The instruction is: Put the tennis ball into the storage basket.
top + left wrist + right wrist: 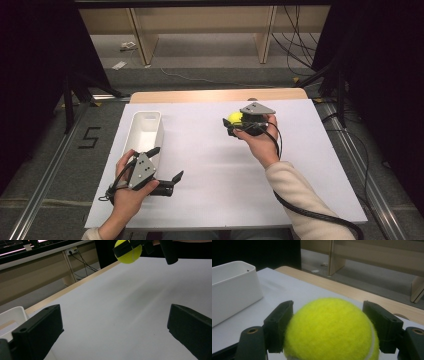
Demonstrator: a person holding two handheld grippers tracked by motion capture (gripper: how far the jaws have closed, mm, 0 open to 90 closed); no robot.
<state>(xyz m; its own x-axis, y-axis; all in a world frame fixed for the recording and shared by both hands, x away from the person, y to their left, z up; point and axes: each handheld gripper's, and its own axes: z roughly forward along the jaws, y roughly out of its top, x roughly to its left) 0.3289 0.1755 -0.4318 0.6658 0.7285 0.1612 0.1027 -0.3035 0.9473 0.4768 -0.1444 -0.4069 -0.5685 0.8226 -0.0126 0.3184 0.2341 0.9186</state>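
Note:
A yellow-green tennis ball (234,118) is clamped between the jaws of my right gripper (229,122) over the far middle of the table. In the right gripper view the ball (332,327) sits between both black jaws of that gripper (328,308). From the left gripper view the ball (130,257) hangs above the white surface, gripped by the right gripper (127,248). My left gripper (167,162) is held near the front left, open, with nothing between its jaws (115,315). A white rectangular bin (145,131) lies just beyond it, and its wall (232,290) appears left of the ball.
A white sheet (210,165) covers the wooden table, whose far edge (200,95) shows bare. Cables trail from both grippers off the near edge. Wooden shelving legs (142,40) and floor cables lie beyond the table.

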